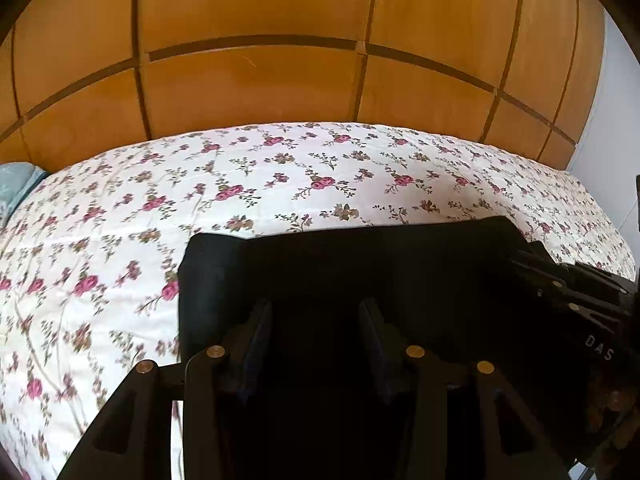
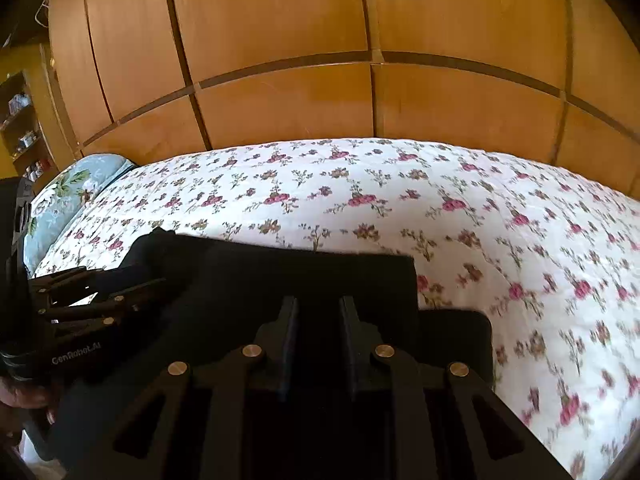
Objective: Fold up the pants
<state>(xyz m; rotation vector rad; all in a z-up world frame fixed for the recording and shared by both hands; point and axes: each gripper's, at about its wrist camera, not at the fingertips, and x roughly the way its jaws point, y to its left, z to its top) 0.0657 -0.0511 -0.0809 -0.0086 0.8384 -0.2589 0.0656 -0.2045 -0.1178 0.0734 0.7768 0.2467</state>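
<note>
Two open grippers, left (image 1: 316,316) and right (image 2: 318,312), hovered over soft, limp black pants (image 2: 300,280), best pinched at corners.

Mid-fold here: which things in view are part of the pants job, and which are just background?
Job: black pants; left gripper; right gripper; floral bedspread they lie on.
Background: blue floral pillow; wooden wardrobe doors; shelves.

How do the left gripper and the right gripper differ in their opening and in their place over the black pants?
The left gripper has its fingers wider apart than the right gripper. The left gripper is over the left part of the black pants, near their left edge; the right gripper is over the right part, near their right edge. Both are black, open, and point toward the wooden wardrobe.
</note>
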